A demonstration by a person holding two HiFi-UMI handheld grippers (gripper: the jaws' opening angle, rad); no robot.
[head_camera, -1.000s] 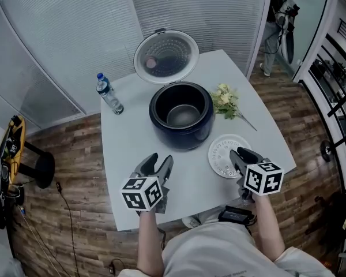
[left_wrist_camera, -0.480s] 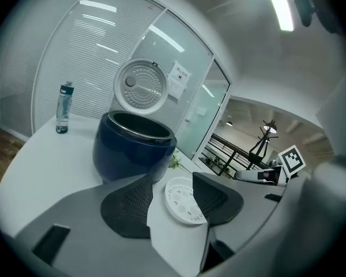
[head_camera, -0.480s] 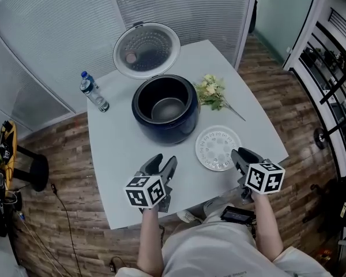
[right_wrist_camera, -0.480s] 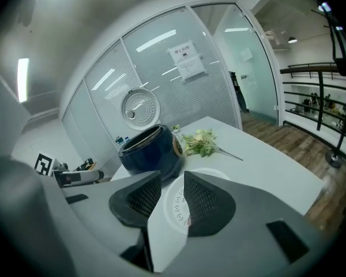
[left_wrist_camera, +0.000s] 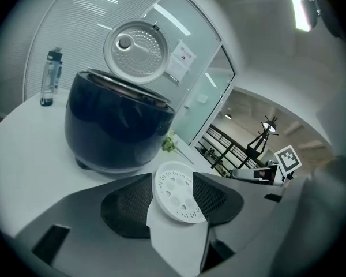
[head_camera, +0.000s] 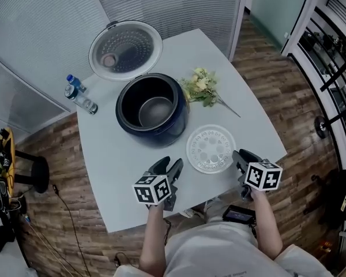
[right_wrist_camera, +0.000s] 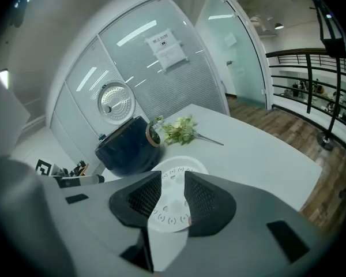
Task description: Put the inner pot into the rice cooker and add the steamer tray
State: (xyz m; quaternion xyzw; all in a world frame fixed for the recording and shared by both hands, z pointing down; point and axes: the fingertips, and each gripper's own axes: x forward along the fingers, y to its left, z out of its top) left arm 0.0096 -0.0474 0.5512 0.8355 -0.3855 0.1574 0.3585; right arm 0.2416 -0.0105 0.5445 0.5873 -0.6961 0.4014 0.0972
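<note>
The dark blue rice cooker (head_camera: 151, 109) stands on the white table with its lid (head_camera: 126, 49) swung open, and the metal inner pot (head_camera: 155, 111) shows inside it. The white perforated steamer tray (head_camera: 211, 149) lies flat to the cooker's near right. My left gripper (head_camera: 170, 167) hovers open near the table's front edge, left of the tray. My right gripper (head_camera: 243, 156) is open just right of the tray's near rim. In the left gripper view the tray (left_wrist_camera: 174, 190) shows beyond the open gripper (left_wrist_camera: 172, 203). The right gripper view frames the tray (right_wrist_camera: 172, 192) between its empty fingers (right_wrist_camera: 144, 198).
A water bottle (head_camera: 79, 94) stands at the table's far left and a flower sprig (head_camera: 200, 87) lies right of the cooker. The table (head_camera: 130, 166) has its edge just below both grippers. A stool (head_camera: 37, 169) and cables are on the wood floor at left.
Both grippers have drawn back toward the near table edge and sunk lower. The right gripper, earlier over the tray's near part, now sits beside its rim. The jaws look unchanged.
</note>
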